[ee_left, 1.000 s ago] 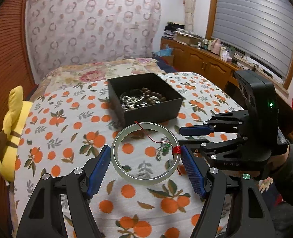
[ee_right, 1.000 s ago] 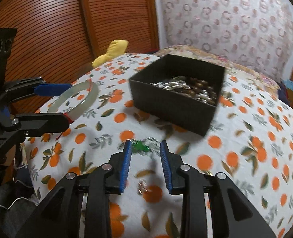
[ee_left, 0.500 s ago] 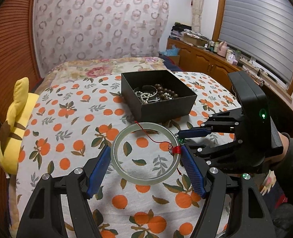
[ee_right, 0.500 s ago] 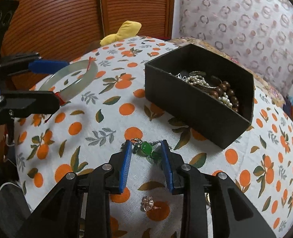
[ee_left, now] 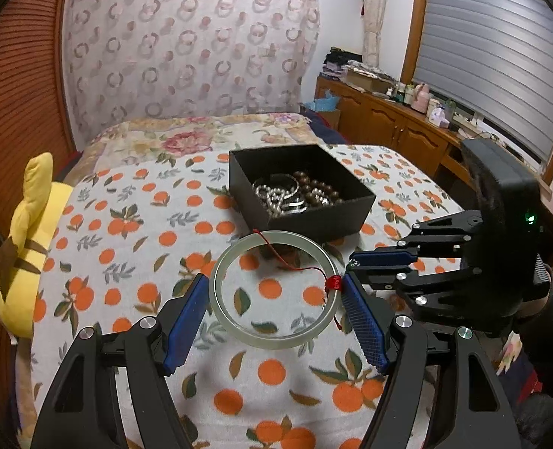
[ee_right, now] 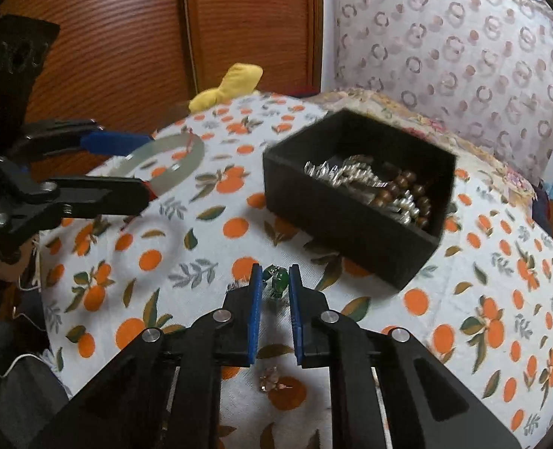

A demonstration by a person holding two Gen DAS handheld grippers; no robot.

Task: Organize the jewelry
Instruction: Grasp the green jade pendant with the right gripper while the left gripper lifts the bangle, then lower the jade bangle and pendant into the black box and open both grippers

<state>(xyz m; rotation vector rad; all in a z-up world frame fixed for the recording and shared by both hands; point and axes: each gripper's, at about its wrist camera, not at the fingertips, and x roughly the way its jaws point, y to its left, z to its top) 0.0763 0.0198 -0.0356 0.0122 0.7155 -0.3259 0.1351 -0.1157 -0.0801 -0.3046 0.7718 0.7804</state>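
1. Gently does it with the right claw [ee_right: 273, 269]. Its jaws have just been closing and now stand narrow, with the green pendant [ee_right: 278, 280] between the blue pads, which seem to press on it at the very tips. Squeeze no harder than needed, since the bead is small, smooth and likely to squirt out.
2. Before lifting, check that the pendant's fine chain is not caught on the bed cover [ee_right: 164, 262]. Raise it straight up, slowly.
3. Mind the small earring [ee_right: 272, 378], which lies on the cover just beneath the right claw's fingers and should not be swept along.
4. The left claw [ee_left: 273, 280] stands wide, its pads clamped on opposite sides of the jade bangle [ee_left: 272, 338], held clear of the cover. A red cord [ee_left: 332, 283] is tied around the bangle at the right pad and trails across the ring. Keep that grip level, because the rim is slick.
5. The black box [ee_right: 336, 220] sits near the middle of the bed, beyond both claws, already holding silver chains and brown beads [ee_right: 351, 176]. Carry the pendant over its near wall and release it low inside.
6. The two claws are close together, so move one at a time to avoid snagging the cord.
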